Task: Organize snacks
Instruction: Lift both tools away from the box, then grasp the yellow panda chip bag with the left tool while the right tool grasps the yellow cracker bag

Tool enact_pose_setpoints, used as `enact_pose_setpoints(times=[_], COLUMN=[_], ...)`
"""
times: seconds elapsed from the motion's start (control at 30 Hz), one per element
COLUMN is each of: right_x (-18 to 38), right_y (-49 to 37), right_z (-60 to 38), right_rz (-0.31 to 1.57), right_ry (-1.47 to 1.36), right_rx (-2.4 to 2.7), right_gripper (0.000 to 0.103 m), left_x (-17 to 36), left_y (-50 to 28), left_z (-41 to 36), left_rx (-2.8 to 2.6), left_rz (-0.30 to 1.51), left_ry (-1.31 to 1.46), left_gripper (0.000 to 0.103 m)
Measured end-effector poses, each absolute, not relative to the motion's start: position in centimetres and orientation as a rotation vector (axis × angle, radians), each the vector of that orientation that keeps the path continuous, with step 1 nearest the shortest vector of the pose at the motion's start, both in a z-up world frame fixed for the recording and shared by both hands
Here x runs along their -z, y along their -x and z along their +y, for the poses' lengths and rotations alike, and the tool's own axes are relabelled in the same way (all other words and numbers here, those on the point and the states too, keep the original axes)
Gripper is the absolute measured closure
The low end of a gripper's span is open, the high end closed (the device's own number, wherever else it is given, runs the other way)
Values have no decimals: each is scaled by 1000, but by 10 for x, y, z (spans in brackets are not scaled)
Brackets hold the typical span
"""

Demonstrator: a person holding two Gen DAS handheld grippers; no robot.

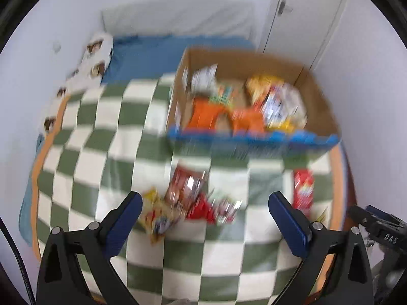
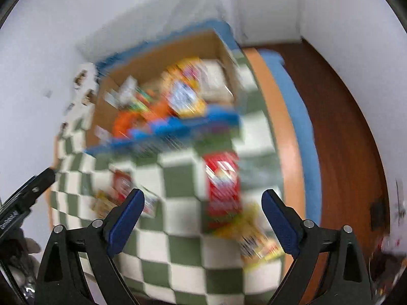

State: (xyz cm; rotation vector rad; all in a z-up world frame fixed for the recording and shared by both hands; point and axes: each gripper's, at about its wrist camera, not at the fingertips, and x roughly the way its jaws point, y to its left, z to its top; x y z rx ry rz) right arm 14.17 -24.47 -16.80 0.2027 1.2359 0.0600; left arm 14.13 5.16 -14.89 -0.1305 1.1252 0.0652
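Checked blanket (image 1: 101,152) lies bare across its left half, open for passing; an open-topped cardboard box (image 1: 318,106) of snacks blocks the far right; loose snack packets (image 1: 188,198) clutter the middle; a red packet (image 2: 222,185) lies nearer the bed's right edge; white wall (image 1: 38,63) bounds the left.

"DAS" on right tongs (image 1: 389,237), partial "Gen..." on left tongs (image 2: 9,219), snack labels blurred
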Motion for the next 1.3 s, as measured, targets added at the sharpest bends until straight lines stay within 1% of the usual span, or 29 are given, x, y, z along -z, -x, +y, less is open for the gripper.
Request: enact_pose_setpoints(times=[0.1, 0.23, 0.37, 0.4, 0.47, 0.5, 0.53, 0.6, 0.7, 0.8, 0.87, 0.93, 1.07, 1.1, 1.2, 1.23, 1.3], right_x=[214, 269, 308, 314, 320, 321, 322, 323, 324, 328, 330, 335, 343, 344, 344, 344, 346], right_y=[-128, -120, -117, -116, -113, -112, -110, -106, -100, -98, -102, -105, -109, -109, -112, -111, -117], right_z=[-261, -265, -263, -263, -261, -260, -259, -251, -234, -217, -205, -201, -201, -201, -199, -198, -188], right_rz=[1337, 1450, 1509, 1515, 1515, 1516, 1521, 1529, 1547, 1562, 1582, 1609, 1623, 1622, 1619, 1620, 1621], right_ry=[-147, -53, -29, -45, -62, -76, -96, -139, -171, -156, -152, -162, -188, -194, -221, -219, -197], right_rx=[-28, -31, -38, -38, -18, -14, -4, -19, -63, -92, -103, -106, -76, -67, -46, -41, -35], right_gripper=[8, 8, 8, 9, 21, 34, 39, 40, 41, 40, 37, 34, 33, 32, 29, 29, 29], left_x=[186, 221, 237, 240, 242, 242, 242, 244, 250, 256, 264, 273, 297, 305, 326, 330, 338], left_y=[-129, -116, -108, -106, -103, -102, -100, -97, -99, -109, -122, -134, -152, -154, -155, -155, -158], left_z=[56, 59, 65, 67, 76, 80, 88, 103, 123, 131, 129, 132, 158, 167, 182, 184, 185], left_rx=[-113, -146, -167, -174, -190, -200, -217, -239, -256, -237, -211, -192, -201, -206, -252, -264, -297], left_rz=[1186, 1259, 1293, 1298, 1296, 1293, 1289, 1294, 1313, 1327, 1350, 1400, 1491, 1503, 1500, 1489, 1474], left_ry=[115, 104, 92, 86, 81, 80, 81, 97, 130, 100, 31, 40, 349, 473, 704, 738, 746], left_gripper=[1, 1, 1, 1, 1, 1, 1, 1, 1, 1, 1, 1, 1, 1, 2, 6, 26])
